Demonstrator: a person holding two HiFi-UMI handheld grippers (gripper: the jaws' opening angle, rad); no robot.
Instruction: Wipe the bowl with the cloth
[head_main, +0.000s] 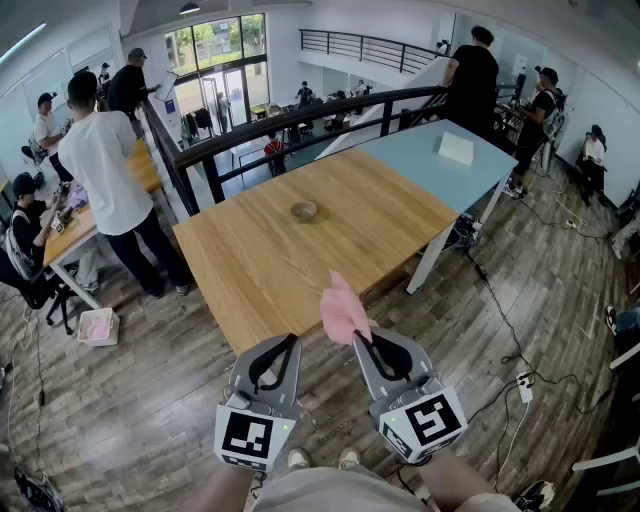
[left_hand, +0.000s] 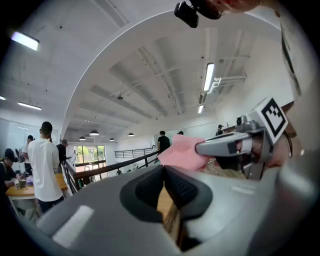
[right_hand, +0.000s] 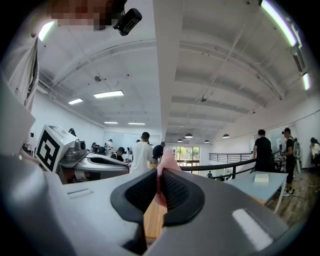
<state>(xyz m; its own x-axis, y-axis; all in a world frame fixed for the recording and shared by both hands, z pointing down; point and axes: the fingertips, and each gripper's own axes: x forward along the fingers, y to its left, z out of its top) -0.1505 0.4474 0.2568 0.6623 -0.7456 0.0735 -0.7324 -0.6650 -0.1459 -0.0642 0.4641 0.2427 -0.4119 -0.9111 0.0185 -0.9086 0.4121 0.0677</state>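
Head cam: high, steep forward-down, looking over left gripper and right gripper; wooden table just beyond. Gripper cams: low, level, tight behind own jaws, facing far railing; each catches other gripper alongside. All three share table, railing, pink cloth.

The right gripper has its dark jaws pressed together on a fold of the pink cloth, which stands up above them. A wooden table shows below the jaws. At left lies the left gripper with its marker cube; at right, a black railing.
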